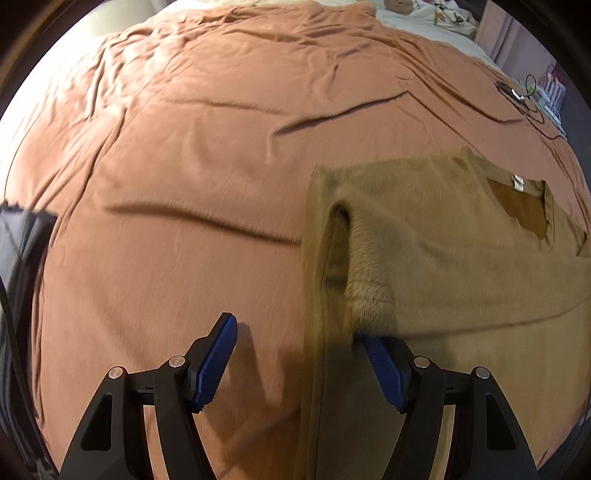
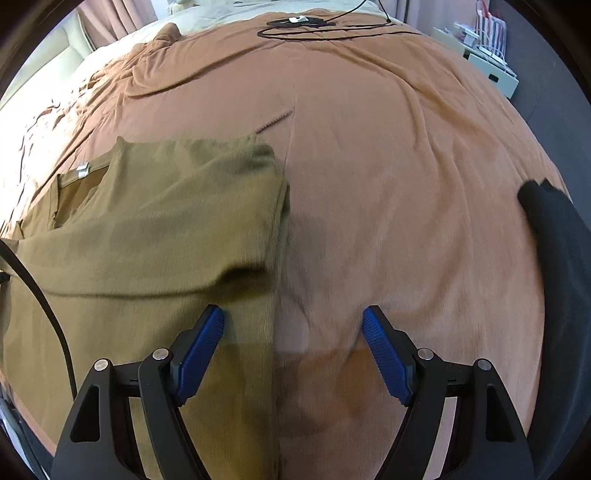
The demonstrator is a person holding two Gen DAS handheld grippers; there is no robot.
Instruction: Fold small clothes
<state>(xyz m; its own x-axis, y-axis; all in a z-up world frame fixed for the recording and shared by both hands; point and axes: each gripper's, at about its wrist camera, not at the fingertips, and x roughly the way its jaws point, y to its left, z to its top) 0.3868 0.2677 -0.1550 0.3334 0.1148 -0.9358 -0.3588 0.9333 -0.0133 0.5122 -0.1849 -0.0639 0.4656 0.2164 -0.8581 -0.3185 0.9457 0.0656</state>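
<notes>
Olive-brown knit sweater (image 1: pixel 461 258) lies flat on the rust-orange bedspread (image 1: pixel 184 184), neckline away from both cameras, long axis running toward them. Left gripper (image 1: pixel 299 343) and right gripper (image 2: pixel 293 325) each hover at a side edge, fingers (image 2: pixel 199 347) apart, clamping nothing.

Bed under rumpled rust-orange sheet (image 1: pixel 207 155), pink curtains (image 2: pixel 122 18) behind, white shelf unit (image 2: pixel 491 62) alongside.

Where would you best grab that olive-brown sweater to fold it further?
Probably by its long side edges: the sweater lies flat, sleeves folded in, and the open left gripper and right gripper each straddle an edge from above.
</notes>
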